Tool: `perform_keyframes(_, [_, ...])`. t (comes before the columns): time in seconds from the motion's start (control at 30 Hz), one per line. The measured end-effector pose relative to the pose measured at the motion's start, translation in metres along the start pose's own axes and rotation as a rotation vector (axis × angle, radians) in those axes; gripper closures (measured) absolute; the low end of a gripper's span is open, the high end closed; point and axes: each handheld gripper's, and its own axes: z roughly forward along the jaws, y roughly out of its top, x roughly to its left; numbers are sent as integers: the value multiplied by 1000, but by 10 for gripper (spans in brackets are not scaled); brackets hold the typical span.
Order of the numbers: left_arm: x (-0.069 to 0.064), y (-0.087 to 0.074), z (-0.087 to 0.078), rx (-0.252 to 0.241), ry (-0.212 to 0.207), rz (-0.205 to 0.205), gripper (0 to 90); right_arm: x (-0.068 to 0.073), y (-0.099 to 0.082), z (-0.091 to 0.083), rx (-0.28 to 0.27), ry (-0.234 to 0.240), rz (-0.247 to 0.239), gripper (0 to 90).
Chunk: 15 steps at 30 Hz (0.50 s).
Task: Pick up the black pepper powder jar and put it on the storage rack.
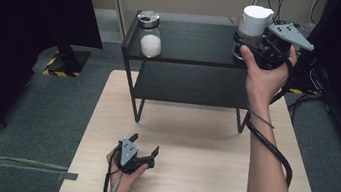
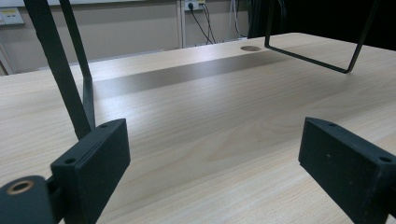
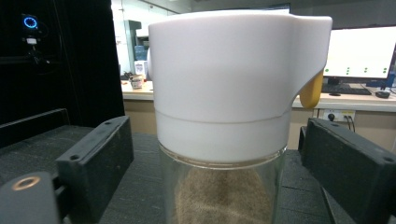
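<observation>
Pale wood surface (image 1: 188,169) carrying a black shelf (image 1: 191,43). Left gripper (image 1: 142,147) low on the surface, fingers wide apart, nothing between them. Shelf top: 1 glass jar (image 1: 149,35) at left; white-lidded jar (image 1: 253,27) at right, between the right gripper (image 3: 215,154) fingers, which stand spread, clear of the glass.

Each hand carries a black two-jaw gripper: the left gripper (image 1: 143,143) and the right gripper (image 1: 250,45) both have a grey three-cornered plate on top, with small dark holes in it. The jaws are flat, thick black blocks with small screw holes along the upper edge, and a brass-coloured ring sits in the black body near the left jaw. A black cable trails from each gripper along the bare forearm, and no sleeve is visible.
</observation>
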Motion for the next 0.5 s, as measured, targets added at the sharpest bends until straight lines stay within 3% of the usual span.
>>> perform_keyframes(0.5, [0,0,0,-1,1,0,84,2,-10,-16,-2,33,-33,41])
